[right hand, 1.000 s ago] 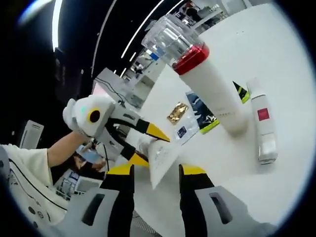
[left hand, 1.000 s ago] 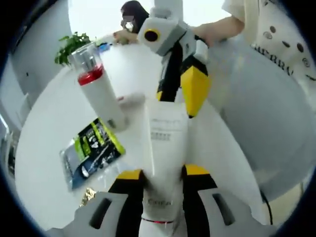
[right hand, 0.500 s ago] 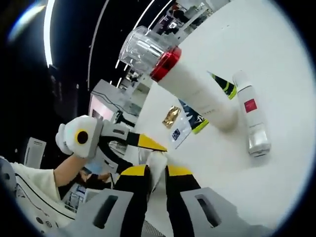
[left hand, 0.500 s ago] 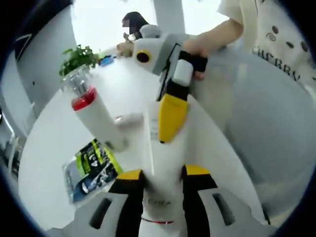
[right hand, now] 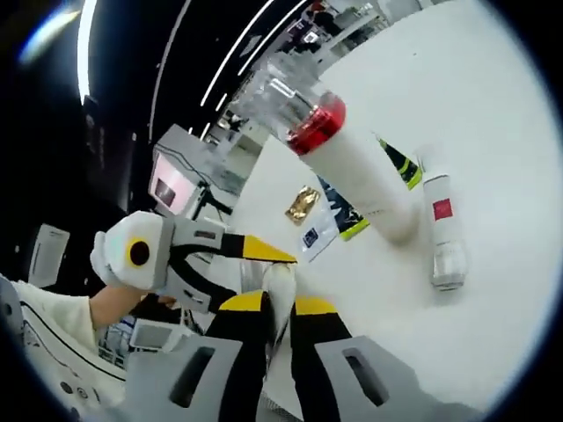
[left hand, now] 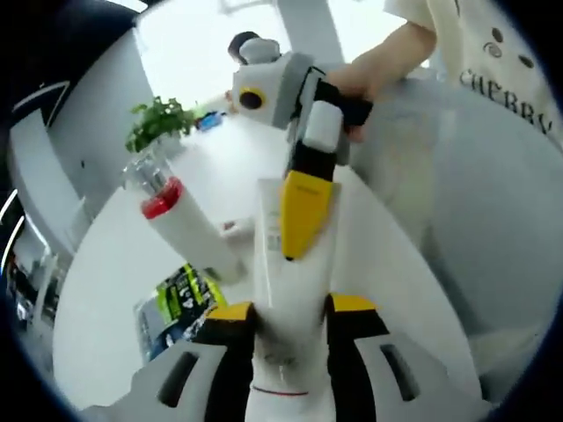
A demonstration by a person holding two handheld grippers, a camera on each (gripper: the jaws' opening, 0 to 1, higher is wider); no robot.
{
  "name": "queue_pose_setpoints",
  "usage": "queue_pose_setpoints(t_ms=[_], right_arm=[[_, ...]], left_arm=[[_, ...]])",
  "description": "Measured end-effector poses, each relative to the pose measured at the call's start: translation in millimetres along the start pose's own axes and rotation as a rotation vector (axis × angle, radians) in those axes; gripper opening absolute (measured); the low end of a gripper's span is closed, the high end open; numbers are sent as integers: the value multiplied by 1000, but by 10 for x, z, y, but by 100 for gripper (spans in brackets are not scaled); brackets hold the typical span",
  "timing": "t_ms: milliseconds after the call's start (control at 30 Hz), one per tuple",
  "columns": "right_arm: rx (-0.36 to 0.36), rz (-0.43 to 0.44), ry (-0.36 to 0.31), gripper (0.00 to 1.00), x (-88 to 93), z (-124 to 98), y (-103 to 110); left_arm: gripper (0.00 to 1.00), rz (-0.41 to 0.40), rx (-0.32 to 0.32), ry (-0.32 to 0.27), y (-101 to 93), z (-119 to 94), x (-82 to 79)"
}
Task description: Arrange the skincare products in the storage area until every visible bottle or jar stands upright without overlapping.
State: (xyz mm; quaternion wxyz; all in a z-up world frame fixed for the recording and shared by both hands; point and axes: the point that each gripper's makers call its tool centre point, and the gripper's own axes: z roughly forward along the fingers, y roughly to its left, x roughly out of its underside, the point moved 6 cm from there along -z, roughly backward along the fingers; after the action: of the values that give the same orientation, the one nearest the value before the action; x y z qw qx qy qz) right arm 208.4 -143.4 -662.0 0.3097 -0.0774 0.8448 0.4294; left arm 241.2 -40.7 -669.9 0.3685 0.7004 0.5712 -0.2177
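Observation:
A white tube (left hand: 283, 264) runs up between my left gripper's (left hand: 290, 309) jaws, which are shut on its lower part. My right gripper (left hand: 303, 215) comes in from above and clamps the tube's flat upper end. In the right gripper view my right gripper (right hand: 277, 305) is shut on that thin tube edge (right hand: 278, 283), with the left gripper (right hand: 257, 264) holding it from the left. A tall white bottle (left hand: 189, 233) with a red band and clear cap (right hand: 352, 167) stands on the white table (left hand: 106, 281). A small white bottle (right hand: 442, 233) with a red label lies on its side beside it.
Flat sachets lie near the tall bottle: a green-black one (left hand: 180, 290), a gold one (right hand: 302, 204) and a blue one (right hand: 327, 230). A potted plant (left hand: 163, 123) stands at the table's far side. A person's arm and pale shirt (left hand: 493, 70) are on the right.
My right gripper, open around the tube's end a second ago, has shut on it. The left gripper has kept its grip. Both views have tilted a little.

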Motion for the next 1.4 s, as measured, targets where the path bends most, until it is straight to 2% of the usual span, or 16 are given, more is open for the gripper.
queue_pose_setpoints(t_ms=[67, 133, 267, 467, 667, 1000, 1233, 1400], right_arm=[[5, -24, 4, 7, -33, -20, 41], [18, -109, 25, 7, -69, -30, 42], [31, -179, 39, 7, -123, -60, 67], [77, -374, 66, 6, -249, -138, 71], [104, -601, 142, 5, -306, -148, 138], [105, -871, 236, 3, -359, -188, 306], [98, -983, 250, 2, -395, -159, 447], [78, -1026, 223, 2, -475, -120, 533]], left_arm=[[30, 0, -14, -12, 4, -25, -19], [30, -1, -16, -18, 28, -8, -13], [29, 17, -18, -22, 49, -31, -46], [26, 39, -28, -30, 123, -89, -89], [26, 42, -22, -27, 153, -72, -119], [23, 42, -16, -12, 167, -66, -79], [23, 82, -13, 33, 174, -73, -40], [22, 72, -28, 38, 186, -110, -23]])
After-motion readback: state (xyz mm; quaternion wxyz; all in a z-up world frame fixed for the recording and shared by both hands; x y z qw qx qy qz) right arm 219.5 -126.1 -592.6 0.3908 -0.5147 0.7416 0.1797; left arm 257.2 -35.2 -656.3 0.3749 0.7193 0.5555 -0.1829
